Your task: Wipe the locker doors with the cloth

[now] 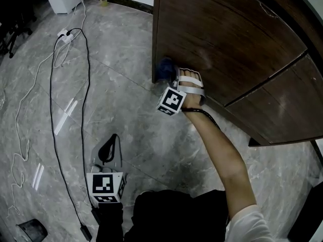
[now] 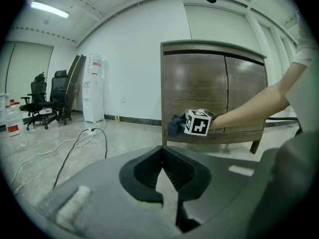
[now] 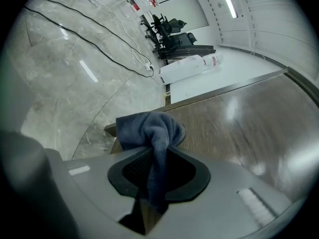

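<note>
there, the cloth sits pinched between the right gripper jaws.

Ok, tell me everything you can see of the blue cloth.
The cloth is dark blue-grey and fuzzy, like microfibre. It is bunched, not spread: a narrow strip runs between the jaws of the right gripper, which is shut on it, and a crumpled wad bulges past their ends. The wad seems to rest against the brown wooden locker door, low down near its left edge.

The grey marble floor carries a black cable, a white power strip and the wooden locker.
</note>
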A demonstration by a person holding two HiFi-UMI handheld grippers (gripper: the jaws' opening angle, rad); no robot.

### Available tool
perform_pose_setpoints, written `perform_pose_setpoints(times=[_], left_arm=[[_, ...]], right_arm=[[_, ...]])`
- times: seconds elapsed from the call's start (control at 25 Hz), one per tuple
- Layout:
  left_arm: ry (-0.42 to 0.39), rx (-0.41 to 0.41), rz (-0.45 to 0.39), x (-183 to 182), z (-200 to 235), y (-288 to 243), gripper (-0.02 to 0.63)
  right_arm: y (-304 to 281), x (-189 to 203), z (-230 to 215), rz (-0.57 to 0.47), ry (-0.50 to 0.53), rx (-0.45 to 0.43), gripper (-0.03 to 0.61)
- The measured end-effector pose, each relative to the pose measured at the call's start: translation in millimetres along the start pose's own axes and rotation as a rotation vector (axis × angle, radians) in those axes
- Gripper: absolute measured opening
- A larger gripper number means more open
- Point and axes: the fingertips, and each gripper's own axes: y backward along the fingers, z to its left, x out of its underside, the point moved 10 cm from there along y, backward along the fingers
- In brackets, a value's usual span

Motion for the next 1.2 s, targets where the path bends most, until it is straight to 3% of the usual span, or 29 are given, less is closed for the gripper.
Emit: perform_pose_setpoints(times=[0.16,0.36,1.2], left_arm=[[-0.009,-0.01,-0.007,1,3,1,0.003],[-0.004,-0.005,-0.014,-3,2,1,0.003],[-0.018,0.042,-0.049,-31,-17,12,0.003]], right_arm=[[3,-2,-7,-0.015,0.016,0.021,0.077],[18,-14,-46,-0.071,-0.007,0.083,0.077],[106,-46,-284,-0.2,-0.094,0.464,0.077]])
